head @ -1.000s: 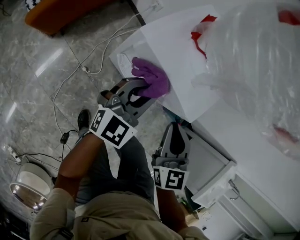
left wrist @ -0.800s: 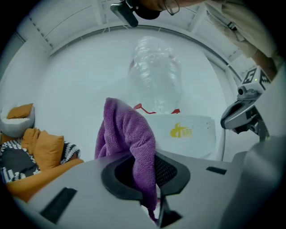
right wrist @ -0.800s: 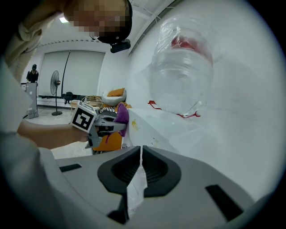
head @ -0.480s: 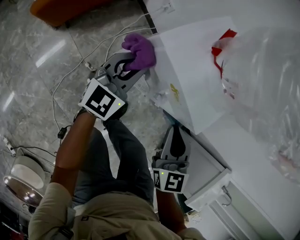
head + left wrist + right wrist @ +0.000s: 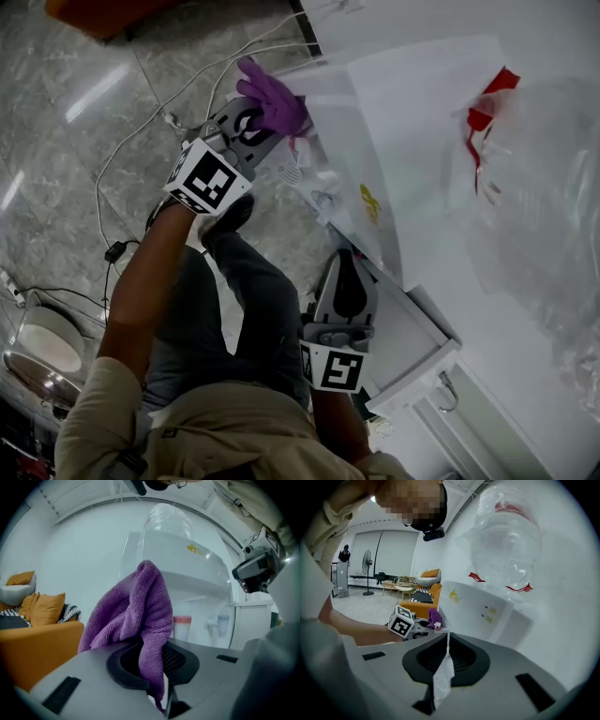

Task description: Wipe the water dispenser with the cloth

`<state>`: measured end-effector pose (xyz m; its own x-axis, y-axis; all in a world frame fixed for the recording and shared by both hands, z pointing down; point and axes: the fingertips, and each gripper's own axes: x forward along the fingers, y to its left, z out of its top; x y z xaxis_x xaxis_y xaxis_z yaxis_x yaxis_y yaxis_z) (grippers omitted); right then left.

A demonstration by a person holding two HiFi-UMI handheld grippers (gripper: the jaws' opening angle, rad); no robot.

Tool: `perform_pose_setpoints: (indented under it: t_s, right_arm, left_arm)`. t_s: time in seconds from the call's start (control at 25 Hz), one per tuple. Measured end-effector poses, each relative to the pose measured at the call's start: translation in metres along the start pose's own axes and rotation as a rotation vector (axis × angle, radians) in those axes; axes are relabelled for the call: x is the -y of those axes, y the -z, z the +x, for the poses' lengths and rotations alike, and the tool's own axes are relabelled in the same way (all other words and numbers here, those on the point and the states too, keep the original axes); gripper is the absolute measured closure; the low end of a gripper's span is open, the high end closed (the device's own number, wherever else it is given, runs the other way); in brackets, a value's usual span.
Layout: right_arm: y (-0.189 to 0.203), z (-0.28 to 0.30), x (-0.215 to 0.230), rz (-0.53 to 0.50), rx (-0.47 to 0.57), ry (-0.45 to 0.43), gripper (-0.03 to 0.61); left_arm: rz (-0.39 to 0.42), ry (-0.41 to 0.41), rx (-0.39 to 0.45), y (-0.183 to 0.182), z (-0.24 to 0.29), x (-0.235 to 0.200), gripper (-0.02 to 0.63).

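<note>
Left of the water dispenser [image 5: 412,122], the marble floor [image 5: 56,141] gives the widest room. Only loose white cables [image 5: 155,108] cross it. An orange sofa [image 5: 37,630] bounds it at the far left, and a metal pot [image 5: 37,361] sits at the near left. The left gripper [image 5: 255,120], clamped on the purple cloth [image 5: 270,98], fills the dispenser's left front corner. Under the front panel, a red tap [image 5: 182,626] and a blue tap [image 5: 223,623] jut into the recess. The clear bottle [image 5: 553,206] blocks the top. The right gripper [image 5: 347,261], jaws together on a white strip [image 5: 442,677], sits in the narrow gap between the person's leg [image 5: 248,300] and a white cabinet [image 5: 417,342].
</note>
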<state>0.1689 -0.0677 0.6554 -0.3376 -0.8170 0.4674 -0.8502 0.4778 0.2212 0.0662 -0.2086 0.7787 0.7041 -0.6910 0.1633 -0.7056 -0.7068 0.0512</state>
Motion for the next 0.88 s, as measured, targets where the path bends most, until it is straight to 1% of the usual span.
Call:
perform_pose_setpoints:
  t_s: [0.12,0.36,0.48,0.56,0.64,0.8,0.88]
  right_arm:
    - [0.005,0.004,-0.004,-0.008,0.002,-0.015,0.551]
    - [0.019,0.010,-0.004,-0.008,-0.008,-0.020,0.551]
    - [0.024,0.009,-0.005,-0.006,-0.009,-0.022,0.551]
    - [0.025,0.008,-0.002,-0.005,-0.010,-0.017,0.551]
    - [0.026,0.008,0.002,-0.006,-0.014,-0.007,0.551]
    - [0.026,0.004,0.009,-0.006,-0.015,0.011,0.551]
    - [0.027,0.003,0.009,-0.005,-0.014,0.014,0.551]
  left_arm:
    - [-0.017,-0.003,-0.067,0.038,0.005,-0.002,0.557]
    - [-0.063,-0.010,-0.124,0.090,0.015,-0.004,0.557]
    - [-0.075,-0.033,-0.157,0.111,0.017,-0.006,0.555]
    - [-0.056,-0.050,-0.170,0.117,0.017,-0.005,0.556]
    - [-0.040,-0.052,-0.167,0.115,0.019,0.000,0.555]
    - [-0.033,0.004,-0.177,0.112,0.033,0.030,0.555]
    - [-0.046,0.018,-0.183,0.114,0.040,0.047,0.555]
